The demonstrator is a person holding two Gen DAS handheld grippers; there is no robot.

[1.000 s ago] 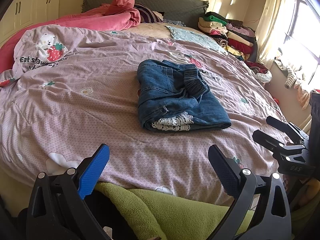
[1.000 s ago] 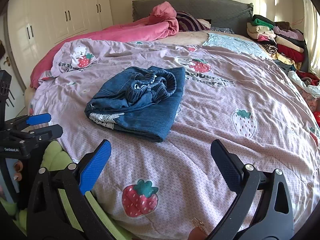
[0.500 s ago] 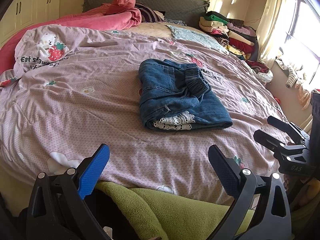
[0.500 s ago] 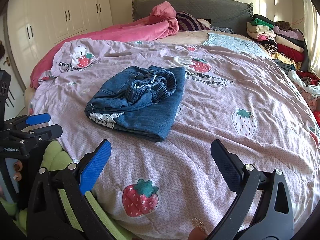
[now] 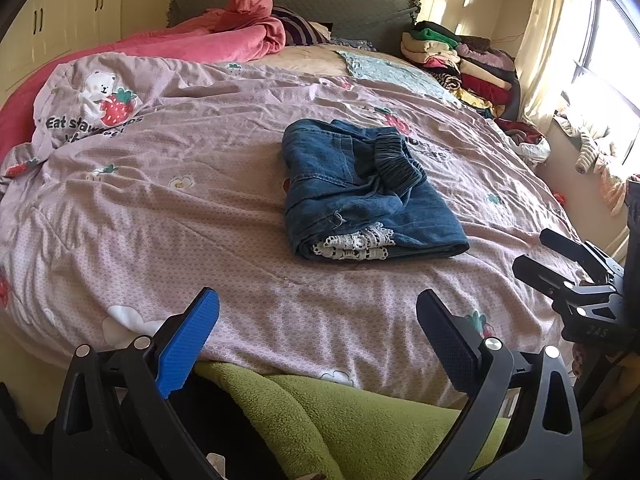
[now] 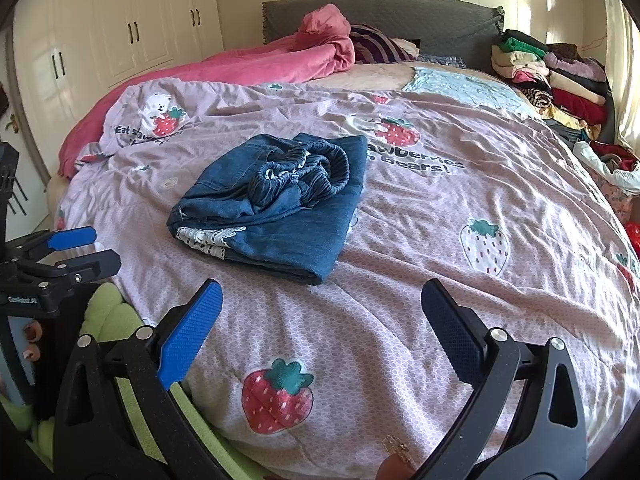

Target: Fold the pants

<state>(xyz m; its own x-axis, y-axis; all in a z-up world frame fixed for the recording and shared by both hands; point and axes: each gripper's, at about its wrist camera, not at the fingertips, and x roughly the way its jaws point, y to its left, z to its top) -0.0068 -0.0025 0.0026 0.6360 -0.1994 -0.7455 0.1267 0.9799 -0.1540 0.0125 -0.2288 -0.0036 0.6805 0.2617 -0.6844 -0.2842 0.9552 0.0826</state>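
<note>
Left wrist view shows the pants (image 5: 360, 192), blue denim, lying folded into a compact bundle near the middle of the bed (image 5: 200, 208), on the lilac strawberry-print duvet. The elastic waistband is bunched on top and a strip of white lace trim peeks out at the near edge, so the bundle is thick and a little uneven, not flat. From the right wrist view the same bundle (image 6: 276, 200) has its folded edge toward the camera, with the waistband crumpled loosely above it. The left hand-held gripper (image 5: 316, 340) is released, jaws spread wide and empty, held back at the bed's near edge, well apart from the pants. The right hand-held gripper (image 6: 320, 332) is likewise spread and grasping nothing, also well short of the denim. Judging by this, the folding looks essentially done; at most the waistband might want smoothing. Farther out, a pink blanket (image 5: 208, 40) is heaped by the headboard and a stack of clothes (image 5: 460, 60) sits in the far right corner.
</note>
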